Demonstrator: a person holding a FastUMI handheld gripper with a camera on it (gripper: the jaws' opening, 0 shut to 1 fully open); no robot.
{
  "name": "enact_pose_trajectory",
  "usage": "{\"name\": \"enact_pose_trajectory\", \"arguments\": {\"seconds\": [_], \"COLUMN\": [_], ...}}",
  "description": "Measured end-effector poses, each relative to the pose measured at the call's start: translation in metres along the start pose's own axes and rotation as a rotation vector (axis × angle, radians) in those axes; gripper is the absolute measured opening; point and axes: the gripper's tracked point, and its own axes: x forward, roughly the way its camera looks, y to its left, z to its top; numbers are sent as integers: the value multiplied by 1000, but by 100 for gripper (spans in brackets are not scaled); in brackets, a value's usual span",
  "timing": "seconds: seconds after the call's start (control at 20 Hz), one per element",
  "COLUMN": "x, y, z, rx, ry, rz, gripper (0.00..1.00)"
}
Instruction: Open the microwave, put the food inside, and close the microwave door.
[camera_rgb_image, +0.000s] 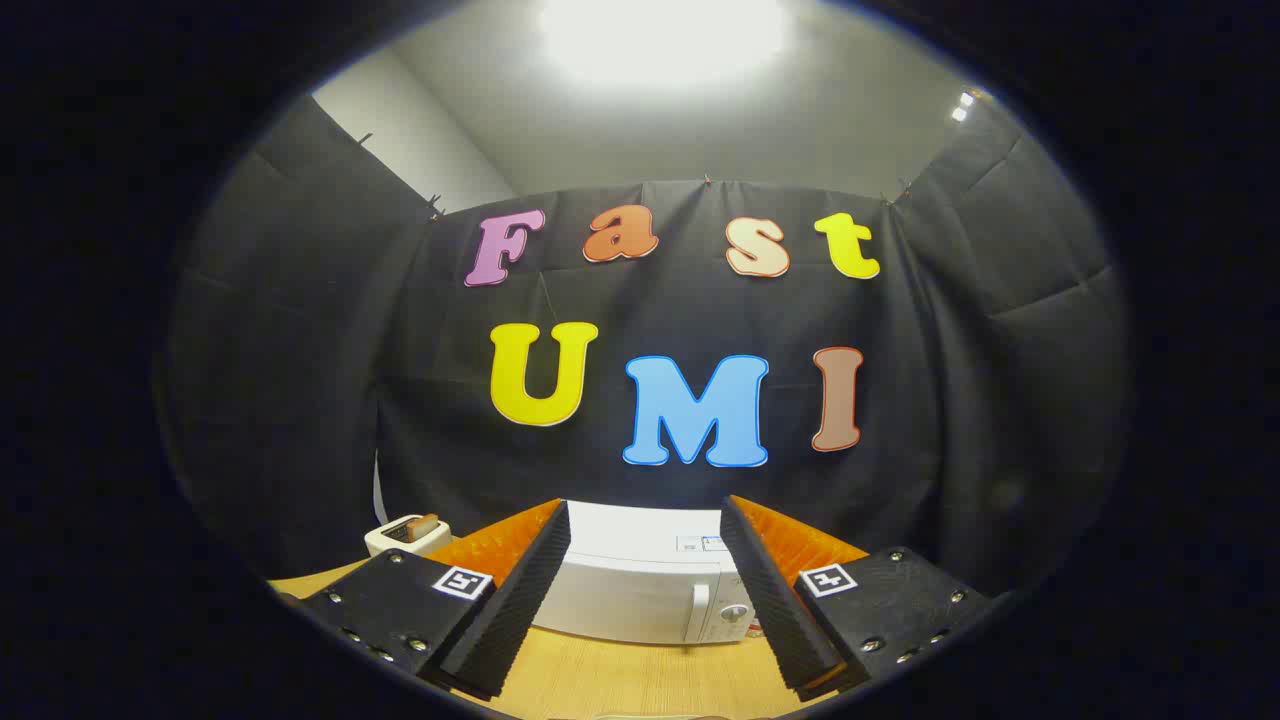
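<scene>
So here's where we're at: the microwave (640, 590) sits in the lower middle of the frame, on the wooden table (620, 680), backed up against the black cloth wall. We're looking at it from a bit above, so we see its flat top and its front face. Door looks closed from here, nothing's been opened yet as far as we can judge.

The gripper (645, 600) is wide open, fingers spread well apart with nothing between them but air. The microwave is straight ahead, beyond the fingertips, framed almost dead centre in the gap. No contact at all.

The bit that matters for the next move: the door handle (699, 612) is a vertical bar on the front face, sitting toward the right side of the box, just left of the control panel (736, 620). That puts it closer to our right finger than the left. So we reckon the approach needs to go forward and down, with a small shift right, to get the handle lined up in the gap. Since its long axis runs up and down, the fingers spread side to side already suit it.

There's also a toaster (405, 533) with what looks like a slice of bread poking out, lower left, beside the microwave and behind the left finger. Could be the food; we can't say for sure.
</scene>
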Motion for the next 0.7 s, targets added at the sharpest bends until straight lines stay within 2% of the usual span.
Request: {"name": "enact_pose_trajectory", "arguments": {"seconds": [0.15, 0.35, 0.7], "x": [3, 9, 17], "y": [-1, -1, -3], "z": [-7, -19, -33], "rx": [-44, -40, -79], "ry": [3, 44, 40], "rz": [-7, -14, -29], "gripper": [96, 96, 96]}}
